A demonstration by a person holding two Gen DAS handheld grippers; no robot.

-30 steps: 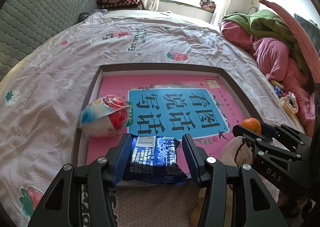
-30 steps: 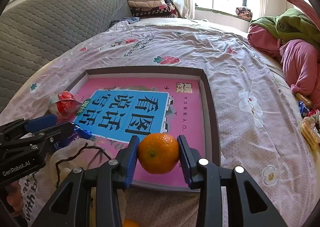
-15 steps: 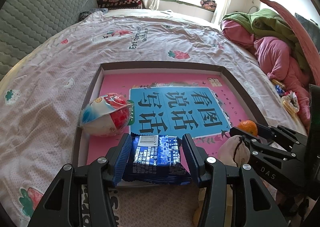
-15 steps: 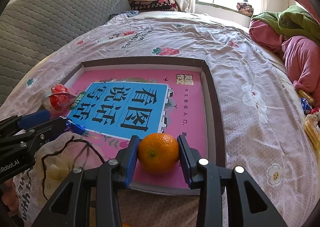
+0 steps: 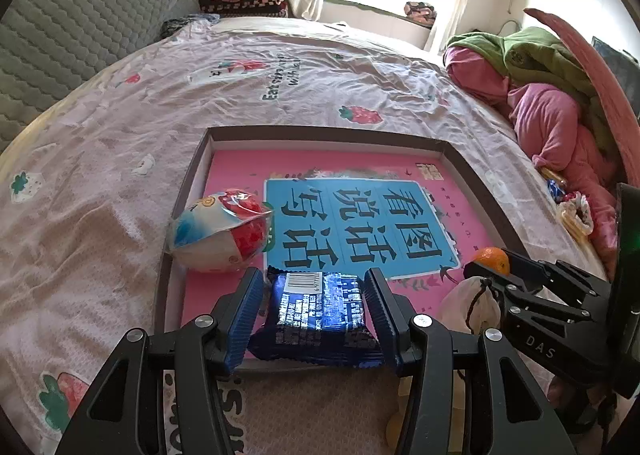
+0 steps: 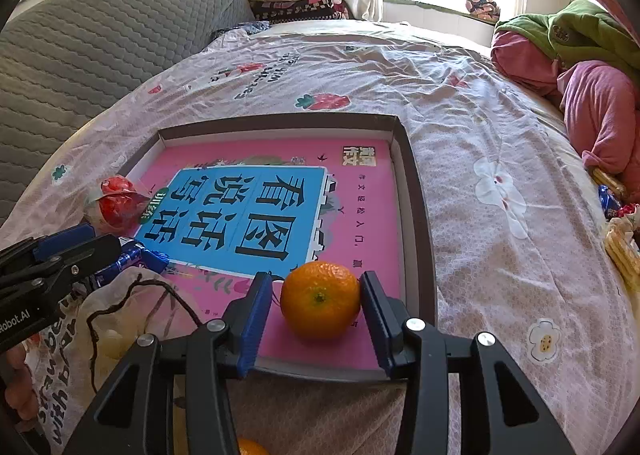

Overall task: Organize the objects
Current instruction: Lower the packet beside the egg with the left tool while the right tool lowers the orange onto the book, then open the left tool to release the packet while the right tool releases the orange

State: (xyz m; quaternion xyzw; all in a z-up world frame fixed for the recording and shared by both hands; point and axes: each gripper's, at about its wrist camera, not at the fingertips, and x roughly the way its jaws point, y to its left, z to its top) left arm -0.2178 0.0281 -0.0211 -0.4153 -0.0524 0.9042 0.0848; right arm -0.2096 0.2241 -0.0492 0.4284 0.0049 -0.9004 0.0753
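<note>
A shallow brown-rimmed tray (image 5: 320, 133) (image 6: 280, 121) lies on the bed with a pink and blue book inside it. My left gripper (image 5: 314, 279) is shut on a dark blue snack packet (image 5: 320, 303) over the tray's near edge. A red, white and blue wrapped snack (image 5: 220, 231) (image 6: 116, 203) rests in the tray's left part. My right gripper (image 6: 316, 283) has its jaws opening around an orange (image 6: 320, 299) that sits on the book near the tray's front right corner. A gap shows at the left pad, while the right pad still touches the fruit.
A pale drawstring bag (image 6: 120, 315) (image 5: 472, 303) sits between the two grippers at the near edge. Pink and green clothes (image 5: 552, 115) pile up on the right, with loose snacks (image 6: 620, 247) beside them. A second orange (image 6: 248, 447) peeks in below. A grey quilted headboard (image 6: 100, 35) stands at left.
The right jaws have spread apart from the orange, which now rests on the book. The left gripper and its blue packet have not moved.
</note>
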